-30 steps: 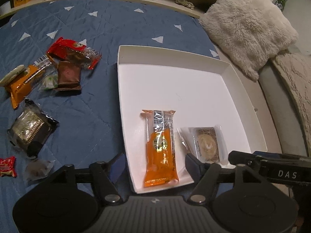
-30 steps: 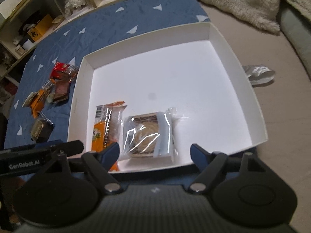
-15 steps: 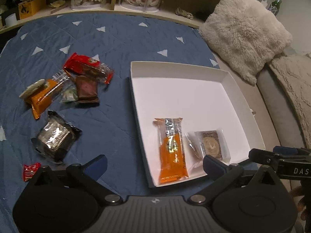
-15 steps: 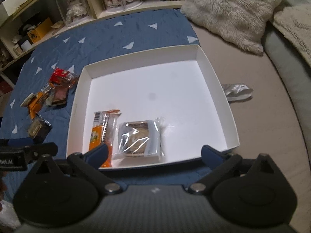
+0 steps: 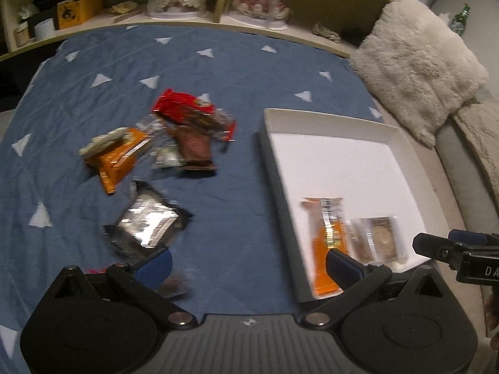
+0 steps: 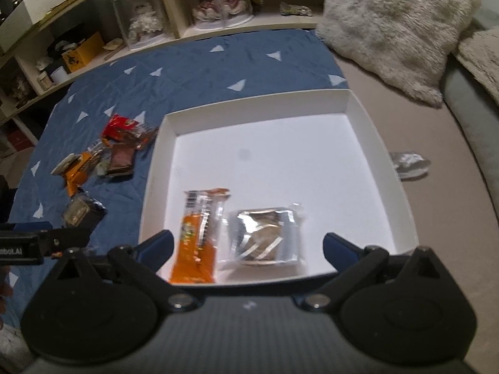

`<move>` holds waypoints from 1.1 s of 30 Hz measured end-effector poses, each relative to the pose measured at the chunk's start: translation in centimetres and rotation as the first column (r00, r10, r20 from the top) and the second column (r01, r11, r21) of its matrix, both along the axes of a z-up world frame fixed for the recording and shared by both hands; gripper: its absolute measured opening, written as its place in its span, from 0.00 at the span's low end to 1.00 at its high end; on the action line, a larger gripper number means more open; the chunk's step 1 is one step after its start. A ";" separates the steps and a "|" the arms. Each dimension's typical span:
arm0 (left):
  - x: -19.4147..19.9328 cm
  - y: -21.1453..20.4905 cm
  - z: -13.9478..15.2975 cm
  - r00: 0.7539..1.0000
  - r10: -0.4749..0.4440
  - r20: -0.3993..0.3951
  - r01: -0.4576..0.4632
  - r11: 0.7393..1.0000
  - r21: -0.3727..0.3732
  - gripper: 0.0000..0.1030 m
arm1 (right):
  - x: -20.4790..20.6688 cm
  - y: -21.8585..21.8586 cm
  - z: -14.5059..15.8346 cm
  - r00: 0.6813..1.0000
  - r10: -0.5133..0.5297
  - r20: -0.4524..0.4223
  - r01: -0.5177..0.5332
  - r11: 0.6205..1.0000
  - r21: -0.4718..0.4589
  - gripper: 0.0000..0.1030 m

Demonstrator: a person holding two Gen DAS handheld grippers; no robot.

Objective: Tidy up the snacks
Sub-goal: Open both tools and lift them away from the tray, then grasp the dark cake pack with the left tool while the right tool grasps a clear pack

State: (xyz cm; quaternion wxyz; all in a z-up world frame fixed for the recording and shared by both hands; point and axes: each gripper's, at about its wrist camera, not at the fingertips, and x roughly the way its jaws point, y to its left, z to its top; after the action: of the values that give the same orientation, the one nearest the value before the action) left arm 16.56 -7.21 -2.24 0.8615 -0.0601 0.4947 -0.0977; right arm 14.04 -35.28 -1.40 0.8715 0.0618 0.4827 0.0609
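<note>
With both tongs, left (image 5: 248, 265) and right (image 6: 246, 246), spread wide and empty, I judged the crinkly black foil snack packet (image 5: 146, 226) at ten o'clock light and slippery, best pinched across its middle.

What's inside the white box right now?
The white box holds two snacks near its front edge: an orange packet and a clear-wrapped round pastry, side by side. Claw arms hide part of the front corners.

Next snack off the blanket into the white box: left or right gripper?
Probably left. The open left gripper looks onto the loose snack pile, dark packet nearest. The open right gripper faces the white box, already holding two snacks.
</note>
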 end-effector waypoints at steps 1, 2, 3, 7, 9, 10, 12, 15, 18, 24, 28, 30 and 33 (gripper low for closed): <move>0.0 0.7 0.0 1.000 0.010 0.000 -0.010 1.000 0.004 1.00 | 0.2 0.6 -0.1 1.000 0.008 0.002 -0.008 1.000 0.001 1.00; 0.1 1.5 0.0 1.000 0.020 0.000 -0.020 1.000 0.007 1.00 | 0.3 1.2 -0.1 1.000 0.016 0.002 -0.016 1.000 0.003 1.00; 0.1 2.2 0.0 0.999 0.032 0.000 -0.032 0.999 0.010 1.00 | 0.5 1.8 -0.2 1.000 0.025 0.001 -0.025 1.000 0.004 1.00; 0.3 5.3 0.0 0.996 0.085 -0.007 -0.085 0.996 0.014 1.00 | 1.2 4.6 -0.7 0.998 0.064 0.005 -0.064 0.998 0.009 1.00; 0.4 6.6 -0.1 0.995 0.103 -0.011 -0.103 0.995 0.015 1.00 | 1.4 6.0 -0.9 0.997 0.080 0.014 -0.080 0.997 0.007 1.00; 0.5 7.3 -0.2 0.993 0.114 -0.011 -0.113 0.993 0.019 1.00 | 1.5 6.6 -1.0 0.996 0.091 0.016 -0.091 0.996 0.007 1.00; 0.7 8.3 -0.3 0.992 0.123 -0.008 -0.123 0.992 0.025 1.00 | 1.8 7.8 -1.2 0.994 0.106 0.018 -0.106 0.994 0.015 1.00; 1.1 9.7 -0.7 0.991 0.134 -0.007 -0.133 0.991 0.028 1.00 | 2.2 9.1 -1.4 0.993 0.119 0.023 -0.119 0.992 0.037 1.00; 1.7 11.0 -1.2 0.989 0.146 0.010 -0.146 0.989 0.014 1.00 | 2.3 10.8 -1.6 0.989 0.141 0.051 -0.144 0.987 0.065 1.00; 2.8 12.1 -2.2 0.989 0.138 0.052 -0.136 0.990 -0.040 1.00 | 2.3 13.5 -2.7 0.977 0.177 0.116 -0.194 0.969 0.152 1.00; 4.1 11.6 -3.2 0.994 0.099 0.049 -0.099 0.995 -0.009 1.00 | 2.2 15.3 -3.8 0.961 0.225 0.162 -0.250 0.956 0.153 1.00; 4.7 11.2 -3.7 0.996 0.077 0.043 -0.078 0.997 0.017 1.00 | 2.3 16.1 -4.4 0.956 0.254 0.145 -0.274 0.951 0.143 1.00; 5.5 10.5 -4.3 0.999 0.032 0.041 -0.034 0.998 0.047 1.00 | 2.2 17.2 -5.1 0.948 0.287 0.140 -0.308 0.936 0.168 1.00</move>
State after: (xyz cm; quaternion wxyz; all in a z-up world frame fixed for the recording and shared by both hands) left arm 22.06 3.33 -6.53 0.8739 -0.0456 0.4785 -0.0729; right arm 16.27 -18.03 -6.49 0.8684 0.0664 0.4284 0.2409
